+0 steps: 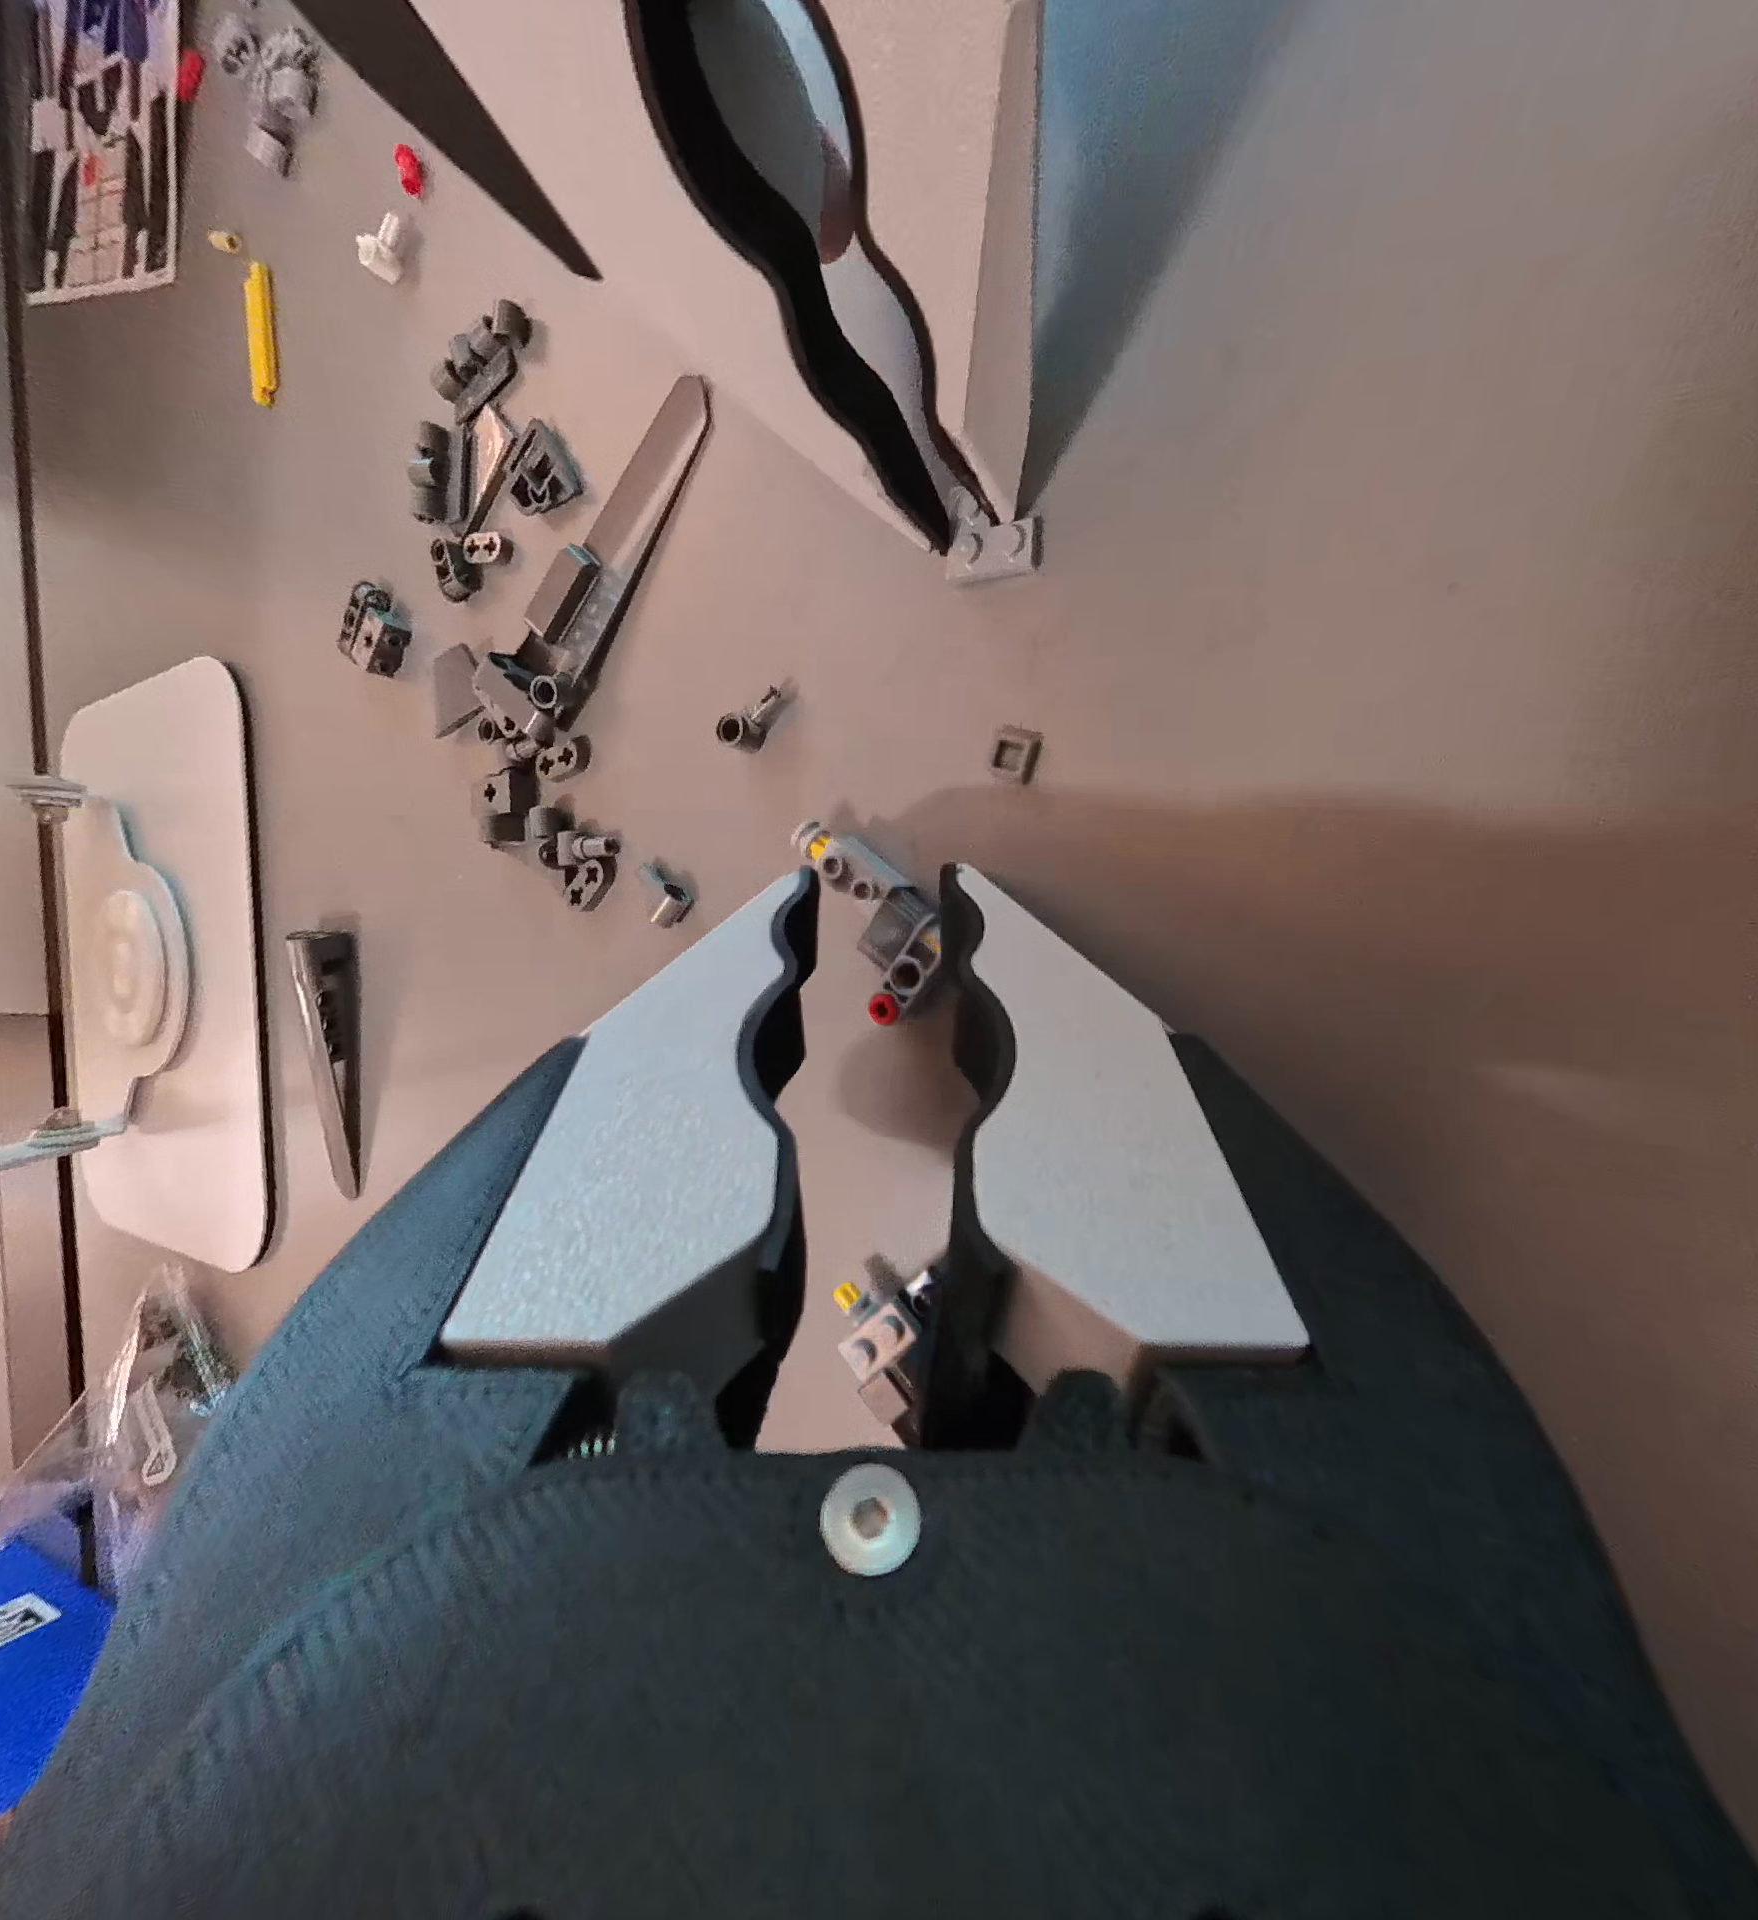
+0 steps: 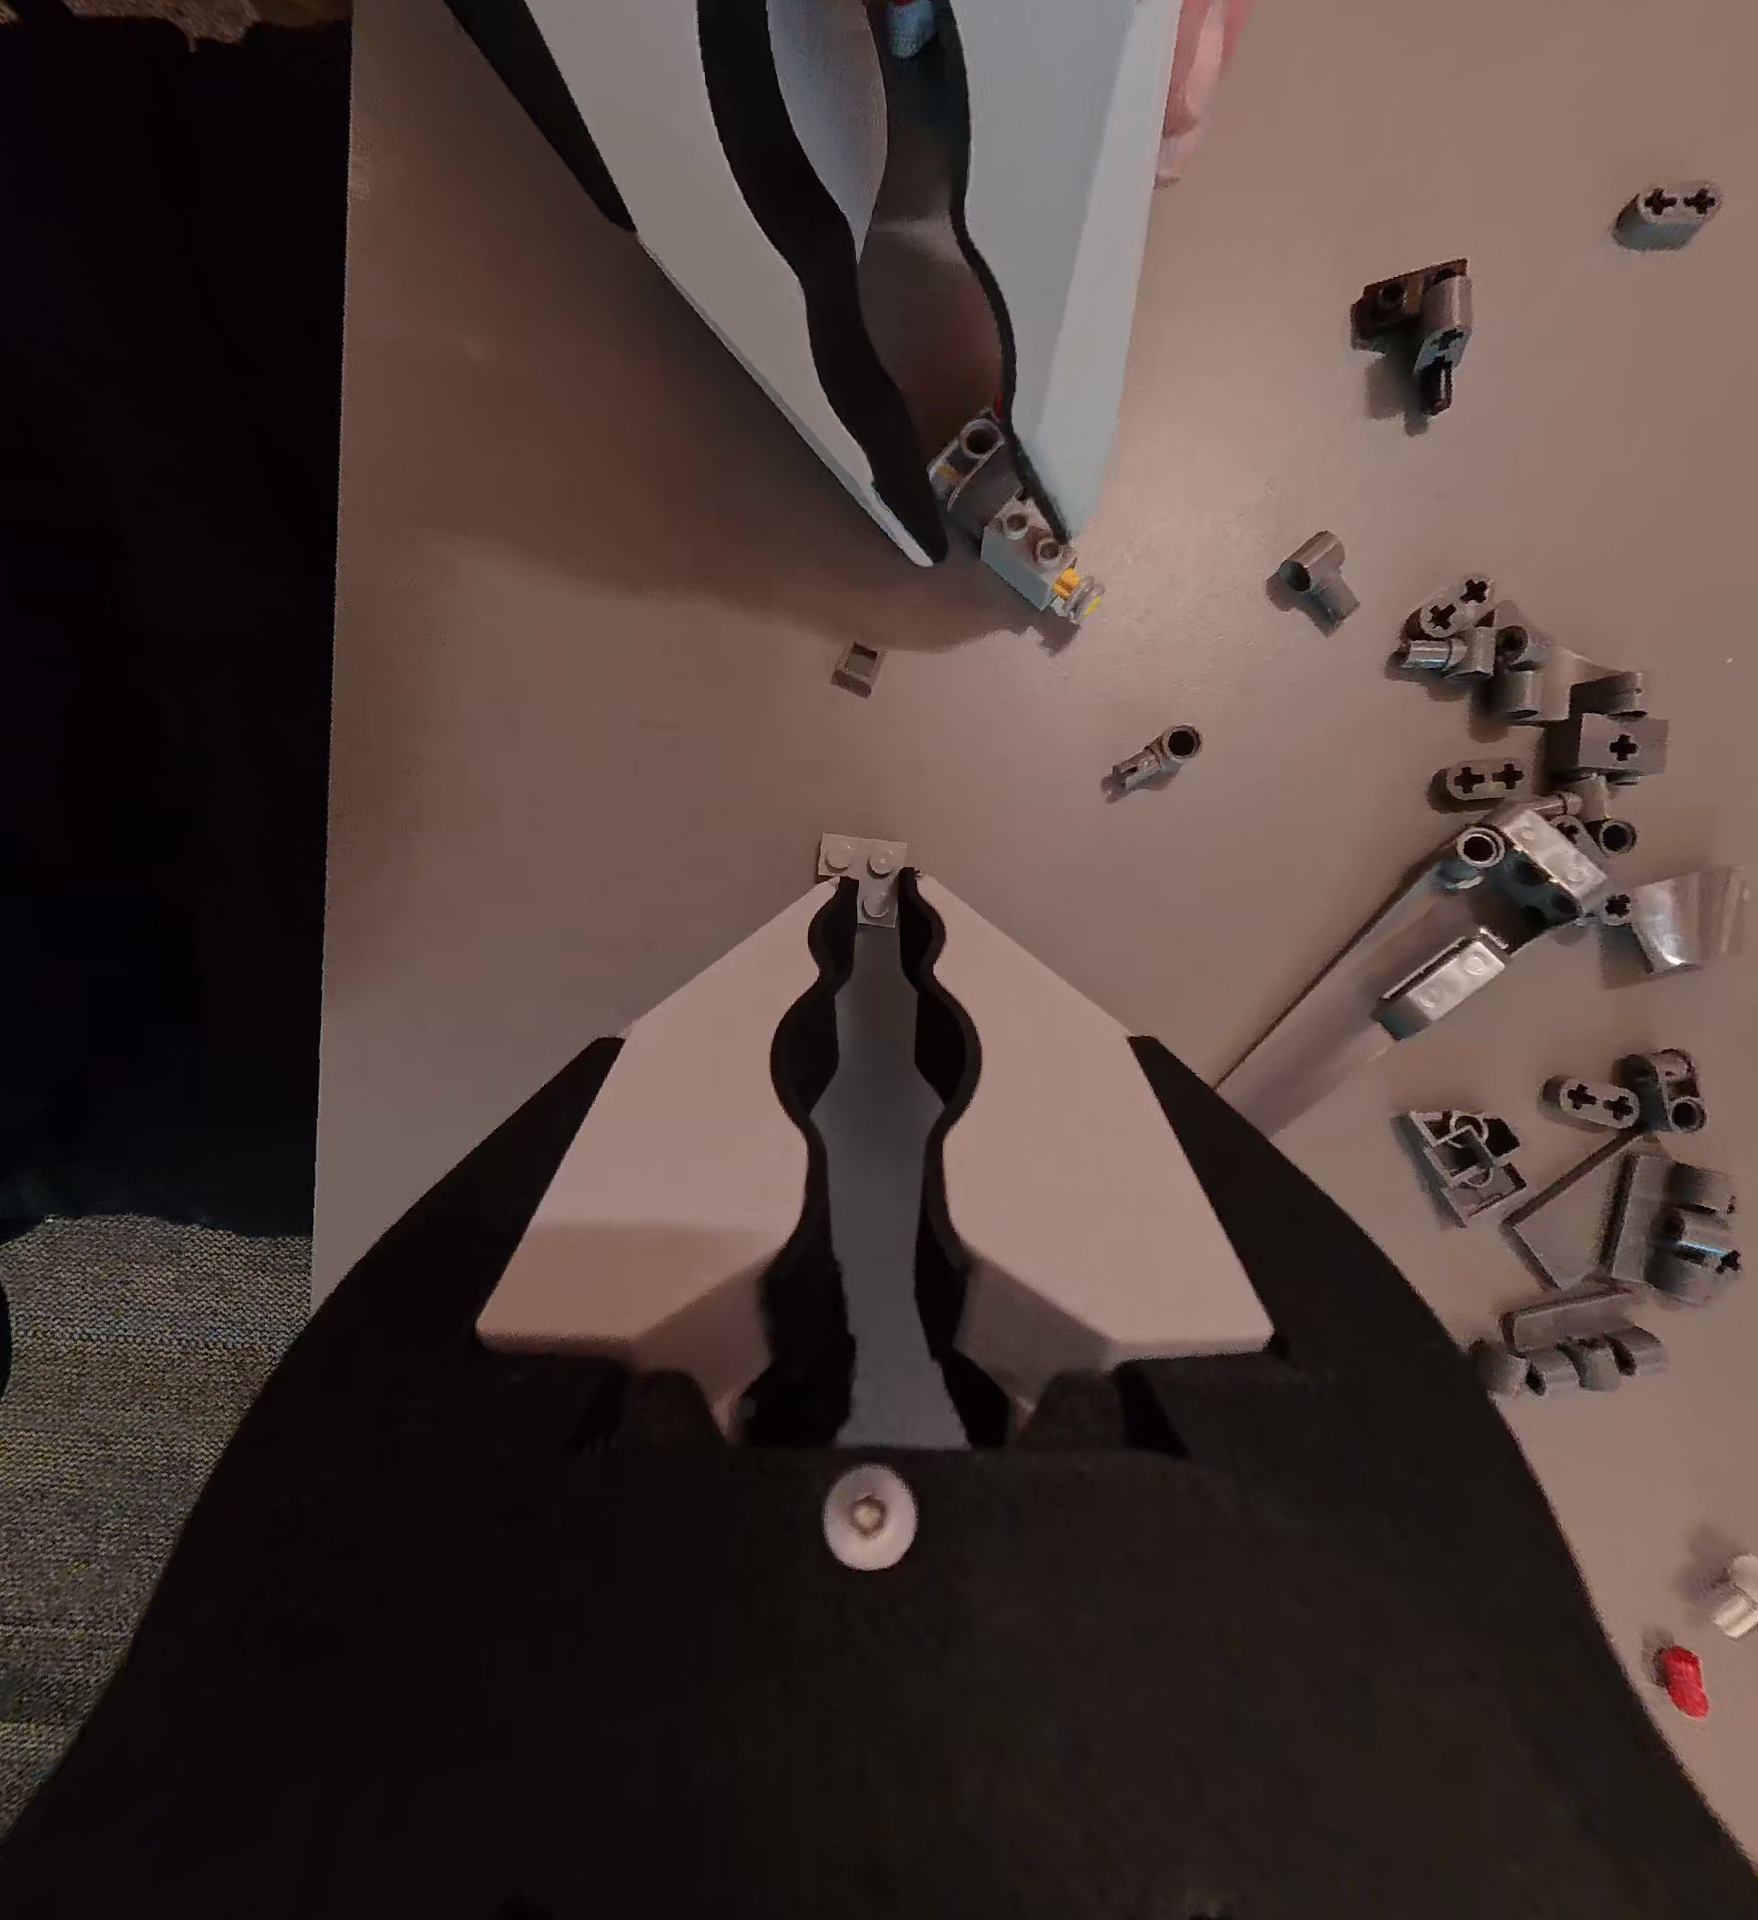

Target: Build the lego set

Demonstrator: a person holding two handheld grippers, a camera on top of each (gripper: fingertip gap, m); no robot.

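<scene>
1. Right gripper [image 2: 872, 883]: jaws narrow, pads pinching one leg of a light grey L-shaped plate [image 2: 859, 860] at the tips, just above the bench [image 2: 563, 748].
2. Left gripper [image 1: 875, 878]: jaws part-open around a small grey pin assembly [image 1: 896, 935]. It touches the right pad, with a gap at the left pad.
3. Loose grey parts [image 1: 501, 644] lie far left.
4. Both pieces look light, stiff and slick, so best gripped on their flat sides.

Both grippers [image 1: 877, 883] [image 2: 873, 883] have dark ribbed bodies, pale wavy-edged jaws, one silver screw [image 1: 870, 1522].
</scene>
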